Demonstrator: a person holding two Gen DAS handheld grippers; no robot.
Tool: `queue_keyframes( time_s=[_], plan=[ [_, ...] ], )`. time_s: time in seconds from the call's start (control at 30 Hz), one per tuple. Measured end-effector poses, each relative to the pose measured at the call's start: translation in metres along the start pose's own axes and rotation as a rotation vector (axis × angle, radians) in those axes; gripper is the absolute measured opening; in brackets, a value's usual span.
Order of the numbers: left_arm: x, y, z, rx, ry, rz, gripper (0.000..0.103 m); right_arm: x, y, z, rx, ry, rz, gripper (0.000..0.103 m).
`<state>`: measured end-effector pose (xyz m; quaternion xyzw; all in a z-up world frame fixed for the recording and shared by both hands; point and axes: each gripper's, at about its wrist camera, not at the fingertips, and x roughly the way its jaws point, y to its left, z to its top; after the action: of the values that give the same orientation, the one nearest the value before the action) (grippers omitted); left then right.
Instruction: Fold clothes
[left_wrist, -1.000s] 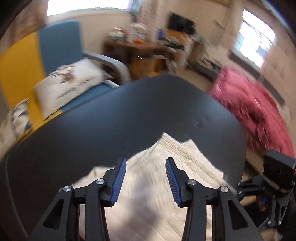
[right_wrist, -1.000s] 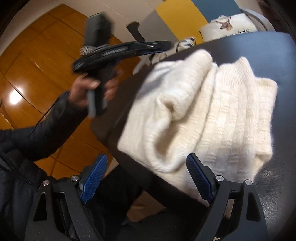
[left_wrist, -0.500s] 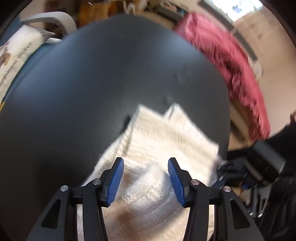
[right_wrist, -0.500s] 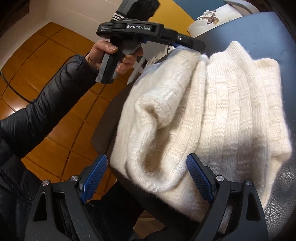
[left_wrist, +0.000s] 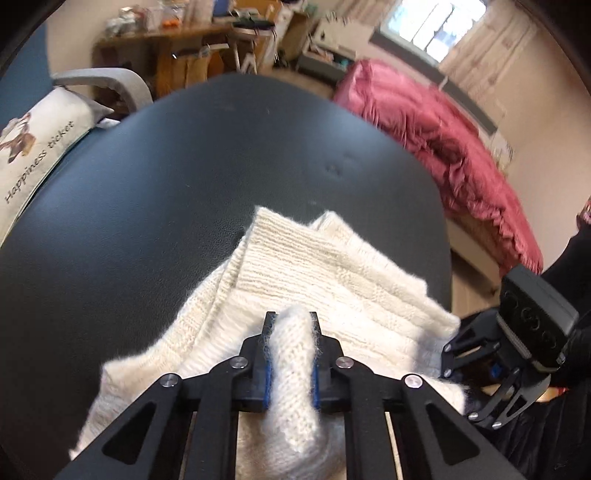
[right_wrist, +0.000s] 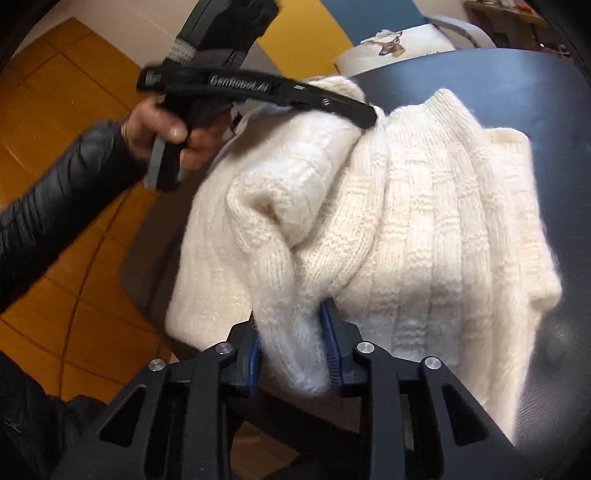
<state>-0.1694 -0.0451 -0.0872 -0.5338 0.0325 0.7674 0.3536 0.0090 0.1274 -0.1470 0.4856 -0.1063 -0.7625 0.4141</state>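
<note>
At the bottom centre of the left wrist view, the left gripper (left_wrist: 290, 356) pinches a rounded fold of the cream sweater (left_wrist: 314, 273) between its blue ribbed pads (left_wrist: 266, 376), the wool bulging up between the black jaws. Fuzzy fibres stand out along the pinched ridge. Beyond the fingers the sweater spreads toward the middle of the frame in folded layers, its knit showing ribbed bands and blocky raised panels, with two corners pointing toward the upper centre. It lies on a dark, smooth, leather-like table (left_wrist: 184, 177) with rounded corners and a few small dents.

Low in the right wrist view, the right gripper (right_wrist: 293, 354) is likewise clamped on a thick roll of the sweater (right_wrist: 424, 221), blue pads pressed into the wool on both sides. From there the garment fills the centre and right of the frame, bunched and lifted at the near edge of the table (right_wrist: 517, 85). At upper left the person's left hand (right_wrist: 166, 133), in a black puffy sleeve, grips the handle of the left gripper (right_wrist: 364, 116), whose tip bites into the sweater's far fold.

Around the table: a printed cushion (left_wrist: 33, 147) on a grey-armed chair at far left, a crumpled red quilt (left_wrist: 443, 147) at right, a cluttered wooden desk (left_wrist: 177, 48) at the top, and orange wood flooring (right_wrist: 55, 92) at the left of the right wrist view.
</note>
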Motion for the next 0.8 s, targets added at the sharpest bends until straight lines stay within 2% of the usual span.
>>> queue_keyframes(
  time_s=[0.1, 0.13, 0.2, 0.27, 0.3, 0.37, 0.6, 0.7, 0.73, 0.8],
  plan=[
    [-0.016, 0.008, -0.010, -0.031, -0.065, -0.019, 0.012, 0.000, 0.009, -0.010, -0.013, -0.004, -0.026, 0.028],
    [-0.016, 0.011, -0.012, -0.037, -0.056, 0.011, 0.013, 0.002, 0.012, -0.012, -0.017, -0.003, -0.032, 0.028],
    [-0.009, 0.014, -0.009, -0.077, -0.009, 0.038, 0.015, 0.004, 0.019, -0.014, -0.025, 0.001, -0.045, 0.028],
    [-0.005, 0.016, -0.001, -0.116, 0.022, 0.055, 0.028, 0.008, 0.019, -0.017, 0.005, 0.010, -0.039, 0.031],
    [-0.005, 0.017, 0.005, -0.108, 0.032, 0.070, 0.030, 0.009, 0.020, -0.018, 0.008, 0.004, -0.042, 0.031],
    [-0.006, 0.019, 0.016, -0.090, 0.053, 0.099, 0.033, 0.011, 0.022, -0.021, 0.021, 0.012, -0.033, 0.038],
    [0.018, 0.018, 0.033, 0.010, 0.181, 0.084, 0.044, 0.027, 0.029, -0.033, 0.008, 0.022, 0.027, 0.053],
    [0.029, 0.016, 0.029, -0.015, 0.209, 0.033, 0.043, 0.031, 0.028, -0.035, -0.002, 0.023, 0.050, 0.057],
    [0.029, 0.012, 0.027, -0.015, 0.202, 0.024, 0.032, 0.027, 0.019, -0.028, -0.008, 0.020, 0.050, 0.057],
    [0.023, 0.001, 0.022, 0.035, 0.160, 0.001, 0.020, 0.017, -0.002, -0.010, -0.023, 0.014, 0.045, 0.057]
  ],
)
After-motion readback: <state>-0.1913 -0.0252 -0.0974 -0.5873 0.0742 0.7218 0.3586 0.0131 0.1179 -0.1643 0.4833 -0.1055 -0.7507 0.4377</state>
